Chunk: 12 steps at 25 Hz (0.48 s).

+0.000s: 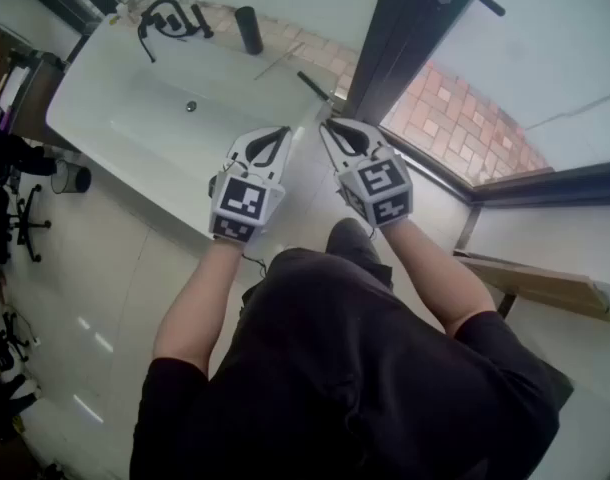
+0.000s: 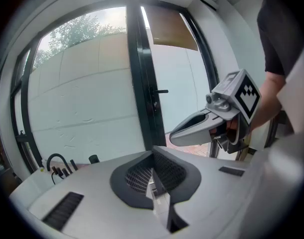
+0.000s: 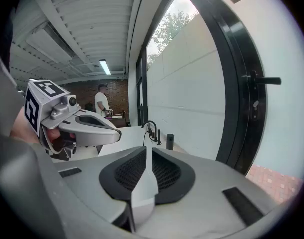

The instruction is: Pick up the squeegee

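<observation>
Approach step, nothing grabbed yet. The left gripper (image 1: pixel 282 133) and right gripper (image 1: pixel 328 126) both hover over the glossy white basin (image 1: pixel 105 98), fingers pressed together and empty. I can't pin down the squeegee for sure. My best guess is the slim black bar (image 1: pixel 313 85) on the basin's rim by the dark window frame (image 1: pixel 405 38). Next I'd spread one set of fingers and reach down to it. A curved matte-black faucet (image 1: pixel 165 18) sits at the far end.

Faucet (image 1: pixel 170 18) on bathtub (image 1: pixel 85 88) rim
</observation>
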### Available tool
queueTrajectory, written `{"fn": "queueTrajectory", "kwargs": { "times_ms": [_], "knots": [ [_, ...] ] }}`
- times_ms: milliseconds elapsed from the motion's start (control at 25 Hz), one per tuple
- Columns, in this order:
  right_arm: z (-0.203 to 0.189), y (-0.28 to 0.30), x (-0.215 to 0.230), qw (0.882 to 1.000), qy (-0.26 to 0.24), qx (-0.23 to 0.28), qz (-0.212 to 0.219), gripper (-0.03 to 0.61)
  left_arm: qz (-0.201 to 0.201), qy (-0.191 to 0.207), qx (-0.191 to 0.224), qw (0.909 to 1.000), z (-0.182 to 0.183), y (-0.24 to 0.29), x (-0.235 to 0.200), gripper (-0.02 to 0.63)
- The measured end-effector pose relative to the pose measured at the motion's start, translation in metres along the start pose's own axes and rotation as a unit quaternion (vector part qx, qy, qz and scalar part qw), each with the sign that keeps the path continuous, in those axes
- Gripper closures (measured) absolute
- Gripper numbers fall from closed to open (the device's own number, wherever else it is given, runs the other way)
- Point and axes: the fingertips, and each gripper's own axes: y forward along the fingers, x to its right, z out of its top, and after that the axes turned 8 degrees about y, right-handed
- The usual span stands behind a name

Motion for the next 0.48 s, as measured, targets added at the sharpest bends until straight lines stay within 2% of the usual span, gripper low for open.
{"fn": "queueTrajectory", "kwargs": {
  "times_ms": [80,280,480],
  "knots": [
    [-0.010,0.011,0.003,1.000,-0.012,-0.006,0.006,0.522,0.004,-0.015,-0.007,0.9999,-0.008,0.002,-0.003,0.626],
    [-0.019,0.043,0.017,0.999,-0.008,-0.036,-0.005,0.492,-0.001,-0.009,-0.019,0.9998,-0.029,0.023,-0.019,0.626],
    [-0.039,0.092,0.052,0.998,-0.011,-0.067,-0.002,0.459,0.017,-0.050,-0.052,0.9973,-0.055,0.057,-0.037,0.626]
  ]
}}
